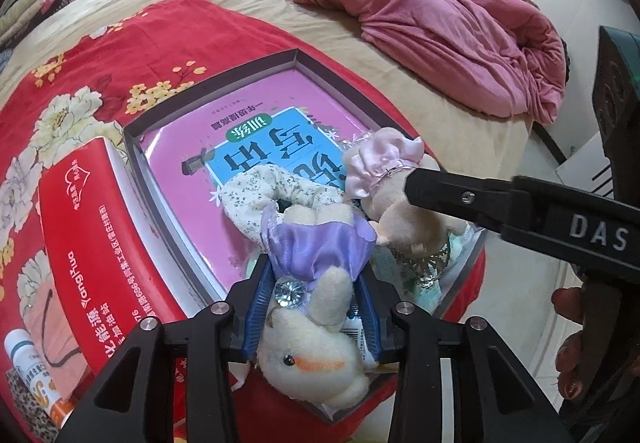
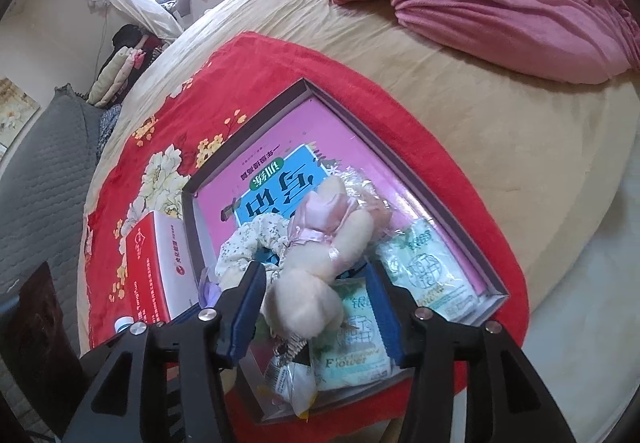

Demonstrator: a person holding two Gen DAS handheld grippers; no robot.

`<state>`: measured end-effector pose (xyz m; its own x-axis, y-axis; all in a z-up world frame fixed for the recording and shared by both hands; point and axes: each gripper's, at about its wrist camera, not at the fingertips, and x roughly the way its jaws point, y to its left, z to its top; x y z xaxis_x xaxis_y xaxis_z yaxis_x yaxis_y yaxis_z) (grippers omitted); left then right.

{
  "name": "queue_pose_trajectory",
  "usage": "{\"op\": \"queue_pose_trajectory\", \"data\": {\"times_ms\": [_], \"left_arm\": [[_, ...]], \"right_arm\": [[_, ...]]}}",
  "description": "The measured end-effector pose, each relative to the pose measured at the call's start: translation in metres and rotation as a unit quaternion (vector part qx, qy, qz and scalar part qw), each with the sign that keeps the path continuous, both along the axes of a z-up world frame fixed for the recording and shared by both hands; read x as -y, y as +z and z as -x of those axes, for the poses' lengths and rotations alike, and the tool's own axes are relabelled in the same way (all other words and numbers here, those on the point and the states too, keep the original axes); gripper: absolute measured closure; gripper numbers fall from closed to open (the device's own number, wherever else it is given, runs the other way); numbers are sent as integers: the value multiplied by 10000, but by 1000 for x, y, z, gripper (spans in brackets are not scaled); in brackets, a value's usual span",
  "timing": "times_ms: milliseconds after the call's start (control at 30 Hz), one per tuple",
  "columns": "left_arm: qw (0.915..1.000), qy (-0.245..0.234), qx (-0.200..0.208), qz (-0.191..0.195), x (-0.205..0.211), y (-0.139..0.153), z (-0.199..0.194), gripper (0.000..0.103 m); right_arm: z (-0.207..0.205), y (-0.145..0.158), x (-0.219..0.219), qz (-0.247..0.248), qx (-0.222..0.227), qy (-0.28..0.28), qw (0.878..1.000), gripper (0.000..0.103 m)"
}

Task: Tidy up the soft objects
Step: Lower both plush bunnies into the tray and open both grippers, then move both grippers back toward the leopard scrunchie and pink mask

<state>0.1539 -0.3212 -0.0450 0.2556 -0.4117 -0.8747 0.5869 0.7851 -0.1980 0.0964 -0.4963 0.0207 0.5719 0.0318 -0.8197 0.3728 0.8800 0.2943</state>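
A cream plush bunny in a purple dress [image 1: 316,343] lies head toward me at the near end of a shallow dark-rimmed box [image 1: 296,53]. My left gripper [image 1: 316,295] stands open, its blue pads close on either side of the bunny's body. A second cream plush in a pink dress [image 2: 316,255] lies on the things in the box. My right gripper [image 2: 316,303] is open around it, with a gap at the right pad. A floral scrunchie [image 1: 248,187] rests on the pink book [image 1: 180,163] in the box.
Tissue packs [image 2: 428,267] lie in the box's right side. A red carton [image 1: 80,235] stands against the box's left wall, with a small bottle [image 1: 28,367] near it. All sit on a red floral blanket [image 1: 140,43] on a bed; a pink quilt [image 1: 420,11] is bunched behind.
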Motion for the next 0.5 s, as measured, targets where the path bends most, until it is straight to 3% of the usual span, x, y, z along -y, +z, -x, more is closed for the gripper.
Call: {"op": "queue_pose_trajectory", "data": {"times_ms": [67, 200, 500], "left_arm": [[9999, -14, -62, 81, -1, 1, 1, 54], [9997, -8, -40, 231, -4, 9, 4, 37], [9986, 172, 124, 479, -30, 38, 9, 32]], "right_arm": [[4, 5, 1, 25, 48, -20, 10000, 50], [10, 16, 3, 51, 152, -49, 9999, 49], [19, 47, -10, 128, 484, 17, 9987, 49]]}}
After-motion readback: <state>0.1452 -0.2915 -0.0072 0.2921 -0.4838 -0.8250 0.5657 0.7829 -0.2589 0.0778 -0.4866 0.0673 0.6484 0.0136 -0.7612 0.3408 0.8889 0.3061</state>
